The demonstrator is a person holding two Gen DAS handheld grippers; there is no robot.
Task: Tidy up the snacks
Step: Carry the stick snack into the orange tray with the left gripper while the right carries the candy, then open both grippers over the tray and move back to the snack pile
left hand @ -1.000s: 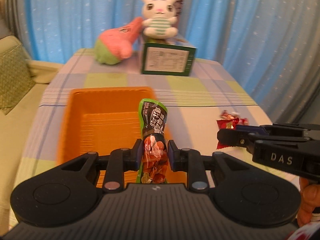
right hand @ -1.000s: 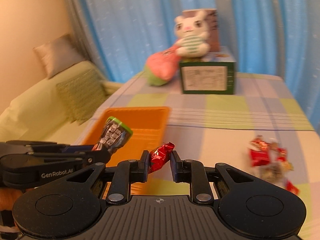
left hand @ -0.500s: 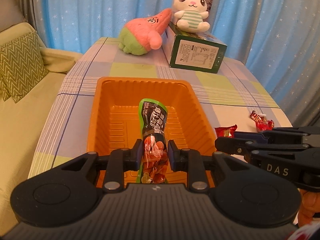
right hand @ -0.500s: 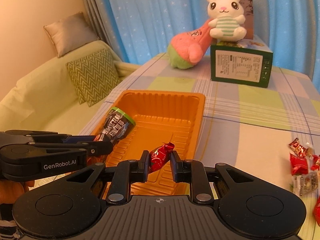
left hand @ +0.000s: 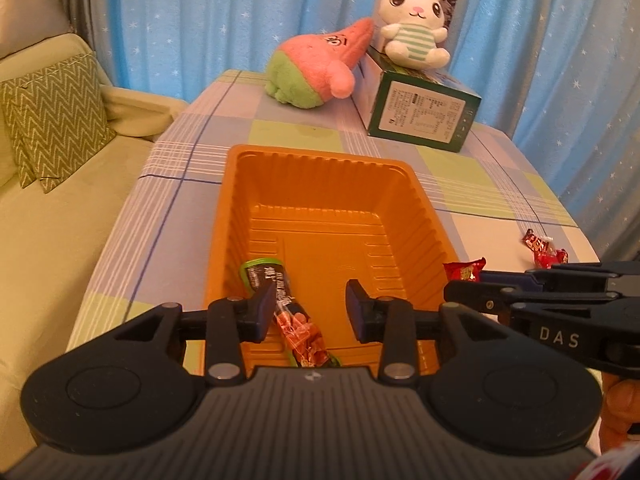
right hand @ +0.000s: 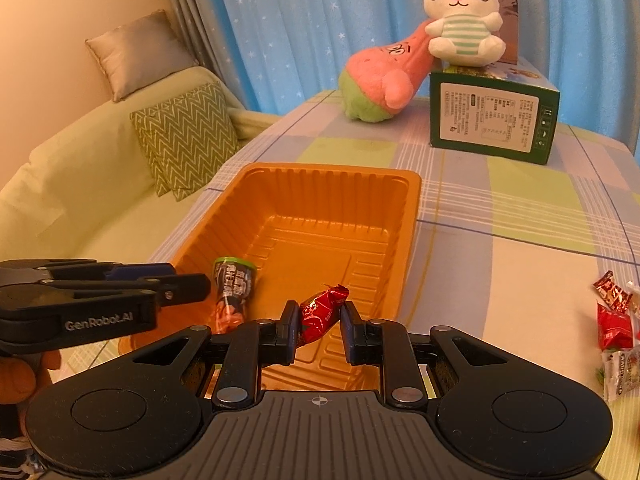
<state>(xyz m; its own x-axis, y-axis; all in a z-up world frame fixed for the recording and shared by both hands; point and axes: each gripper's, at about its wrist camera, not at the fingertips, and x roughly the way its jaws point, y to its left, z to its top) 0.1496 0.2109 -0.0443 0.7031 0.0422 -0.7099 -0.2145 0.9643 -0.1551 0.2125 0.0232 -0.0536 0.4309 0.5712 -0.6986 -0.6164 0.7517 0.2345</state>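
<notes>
An orange tray (left hand: 320,157) (right hand: 412,200) lies on the checked tablecloth. My left gripper (left hand: 311,312) (right hand: 187,278) hovers over the tray's near left end and its jaws are opening. Between them, free of the right pad, a long snack packet (left hand: 286,304) (right hand: 232,285) with a green and black top leans on the tray floor by the left pad. My right gripper (right hand: 320,330) (left hand: 466,284) is shut on a red wrapped candy (right hand: 322,312) (left hand: 464,270), over the tray's near right edge.
Several loose red candies (left hand: 544,246) (right hand: 614,314) lie on the table to the right. At the far end stand a green box (left hand: 420,120) with a white plush (left hand: 414,34) on it and a pink plush (left hand: 316,70). A sofa with a zigzag cushion (left hand: 52,116) is on the left.
Both grippers have come forward and lower over the tray. The left jaws have spread and the long packet has tipped leftward into the tray. The right gripper still grips the red candy.
</notes>
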